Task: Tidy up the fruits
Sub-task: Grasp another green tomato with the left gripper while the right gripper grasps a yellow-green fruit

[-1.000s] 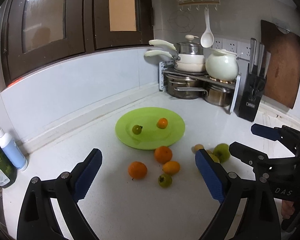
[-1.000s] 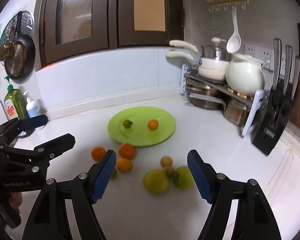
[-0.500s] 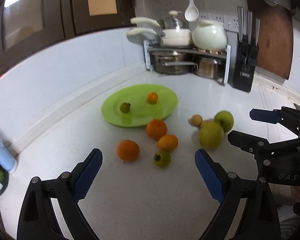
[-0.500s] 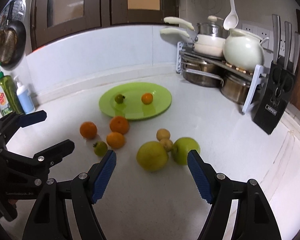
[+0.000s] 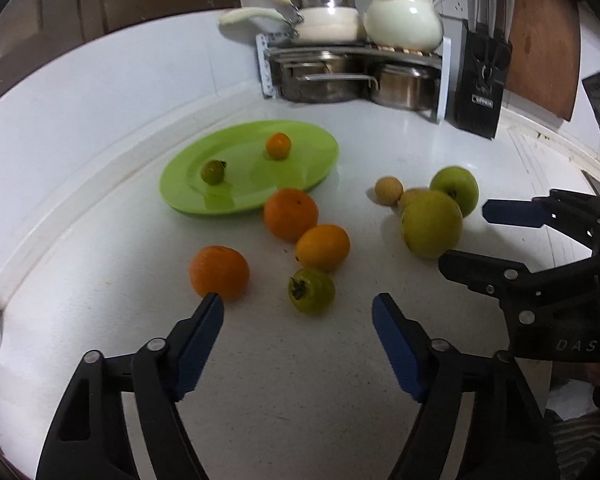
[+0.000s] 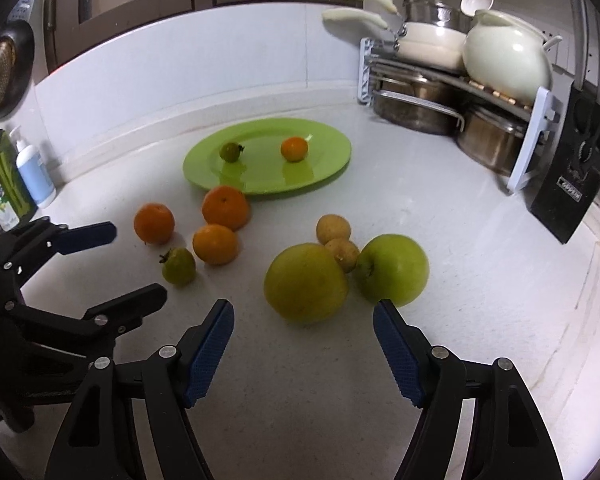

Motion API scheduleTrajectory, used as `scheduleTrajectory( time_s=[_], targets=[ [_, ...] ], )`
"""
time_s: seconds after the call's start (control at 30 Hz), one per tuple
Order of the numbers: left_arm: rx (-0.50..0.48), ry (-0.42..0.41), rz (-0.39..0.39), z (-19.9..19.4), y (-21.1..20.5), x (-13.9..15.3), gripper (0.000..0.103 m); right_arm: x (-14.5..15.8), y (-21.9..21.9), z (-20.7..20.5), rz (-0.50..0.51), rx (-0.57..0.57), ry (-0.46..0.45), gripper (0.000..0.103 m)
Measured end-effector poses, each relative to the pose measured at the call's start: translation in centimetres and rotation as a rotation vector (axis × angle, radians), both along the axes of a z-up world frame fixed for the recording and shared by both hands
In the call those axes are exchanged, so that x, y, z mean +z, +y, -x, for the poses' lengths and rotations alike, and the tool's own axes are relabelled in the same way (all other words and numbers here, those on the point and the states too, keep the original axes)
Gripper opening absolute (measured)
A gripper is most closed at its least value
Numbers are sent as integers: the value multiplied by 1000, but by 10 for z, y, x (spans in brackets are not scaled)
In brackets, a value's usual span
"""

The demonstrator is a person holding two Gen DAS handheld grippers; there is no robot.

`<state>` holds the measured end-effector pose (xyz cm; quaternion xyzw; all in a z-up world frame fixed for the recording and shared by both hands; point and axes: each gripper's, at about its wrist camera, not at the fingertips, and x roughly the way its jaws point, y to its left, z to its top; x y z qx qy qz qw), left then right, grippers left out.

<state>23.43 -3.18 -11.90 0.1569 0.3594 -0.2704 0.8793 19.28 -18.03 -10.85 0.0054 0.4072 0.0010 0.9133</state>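
Observation:
A green plate on the white counter holds a small green fruit and a small orange. Loose on the counter lie three oranges, a green persimmon, a large yellow-green fruit, a green apple and two small tan fruits. My left gripper is open and empty just short of the persimmon. My right gripper is open and empty, just in front of the large fruit.
A pot rack with pans and a white pot stands at the back right corner. A black knife block is at the right. Soap bottles stand at the left by the wall.
Both grippers have moved forward and down toward the fruits, which now appear larger and closer. Nothing was taken hold of.

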Motion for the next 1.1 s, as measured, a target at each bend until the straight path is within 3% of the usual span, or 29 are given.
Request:
scheduleTrajectory(
  time_s=[0.53, 0.77, 0.87, 1.1],
  targets=[
    [-16, 108, 28, -21, -12, -14, 40, -13, -1, -21, -7, 34, 27, 66],
    [8, 121, 45, -24, -14, -14, 31, -15, 0, -27, -2, 37, 28, 62],
    [13, 127, 48, -25, -13, -15, 30, -15, 0, -29, 6, 33, 27, 54],
    [28, 131, 57, -25, -11, -13, 30, -14, -2, -30, 10, 37, 29, 54]
  ],
)
